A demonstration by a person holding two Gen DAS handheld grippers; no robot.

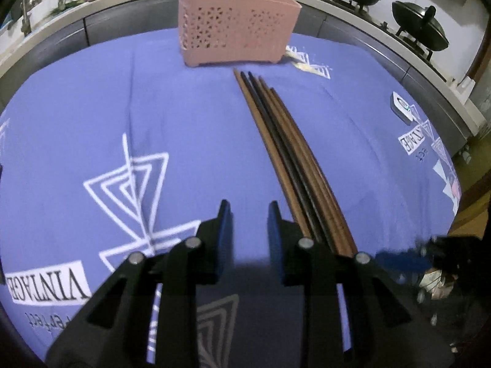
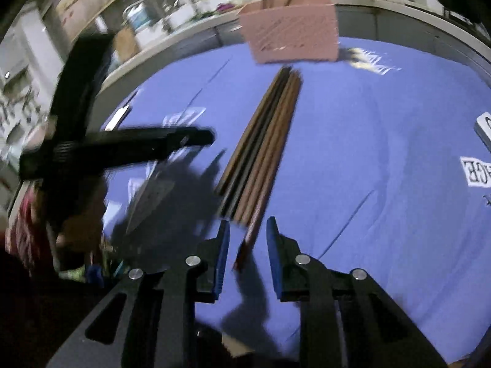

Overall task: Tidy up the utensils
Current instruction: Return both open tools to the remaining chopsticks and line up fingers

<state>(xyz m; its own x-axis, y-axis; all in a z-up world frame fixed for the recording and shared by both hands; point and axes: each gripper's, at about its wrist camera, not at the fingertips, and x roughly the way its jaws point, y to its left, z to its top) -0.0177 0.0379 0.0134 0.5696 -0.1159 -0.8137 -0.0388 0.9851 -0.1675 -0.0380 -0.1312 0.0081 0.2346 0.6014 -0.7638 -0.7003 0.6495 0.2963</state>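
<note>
On the blue cloth [image 1: 184,116], chopsticks [image 1: 285,153] before pink holder [image 1: 236,27]

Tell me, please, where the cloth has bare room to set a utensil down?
Free: left of the chopsticks, below the pink holder; also right of them, before the white object. Crowded: the chopstick row and both grippers' near edge.

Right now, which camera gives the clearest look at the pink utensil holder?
The left wrist view: the pink utensil holder is sharp, its perforated wall and the chopsticks standing inside readable. The right wrist view shows it motion-blurred, a pink block with no detail.
</note>
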